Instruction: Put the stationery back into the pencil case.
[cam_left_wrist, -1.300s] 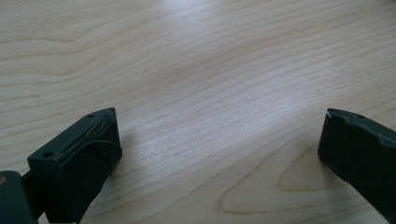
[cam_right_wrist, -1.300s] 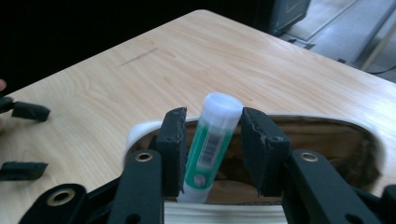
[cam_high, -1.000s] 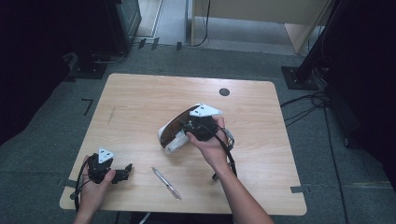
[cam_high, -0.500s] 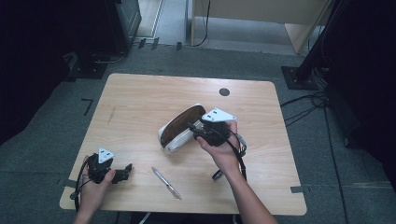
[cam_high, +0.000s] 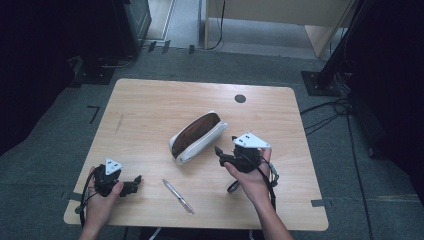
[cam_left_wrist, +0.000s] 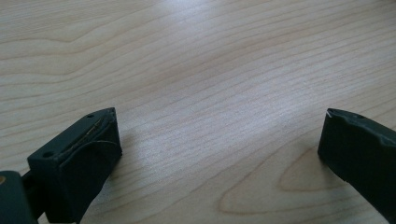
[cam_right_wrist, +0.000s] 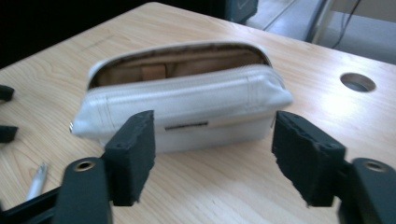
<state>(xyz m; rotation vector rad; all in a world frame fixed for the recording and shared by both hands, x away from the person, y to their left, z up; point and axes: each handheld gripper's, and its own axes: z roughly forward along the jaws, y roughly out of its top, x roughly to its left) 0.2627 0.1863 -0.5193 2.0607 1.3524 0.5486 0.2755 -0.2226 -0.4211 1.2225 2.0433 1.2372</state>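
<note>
A white zip pouch (cam_high: 197, 137) lies in the middle of the wooden table (cam_high: 150, 107), its mouth open and brown lining showing. My right gripper (cam_high: 220, 156) hovers just right of it, apart from it. Its jaws have just been opening and hold nothing. In the right gripper view the pouch (cam_right_wrist: 187, 112) sits beyond the open right gripper (cam_right_wrist: 212, 140). A silver pen (cam_high: 178, 196) lies near the front edge, seen also as a pen (cam_right_wrist: 35, 182) at lower left. My left gripper (cam_high: 136, 183) rests open at the front left corner; the left gripper (cam_left_wrist: 219, 135) faces bare wood.
A round cable hole (cam_high: 240, 98) sits near the table's far edge, the same hole (cam_right_wrist: 357, 82) at right in the right gripper view. Dark equipment stands (cam_high: 327, 75) and cables ring the table on the grey floor. Bare wood lies left of the pouch.
My right gripper has drawn back from the pouch's right end toward the right and the near edge, and its jaws have spread. The pouch stays on the table. The left gripper has not moved.
</note>
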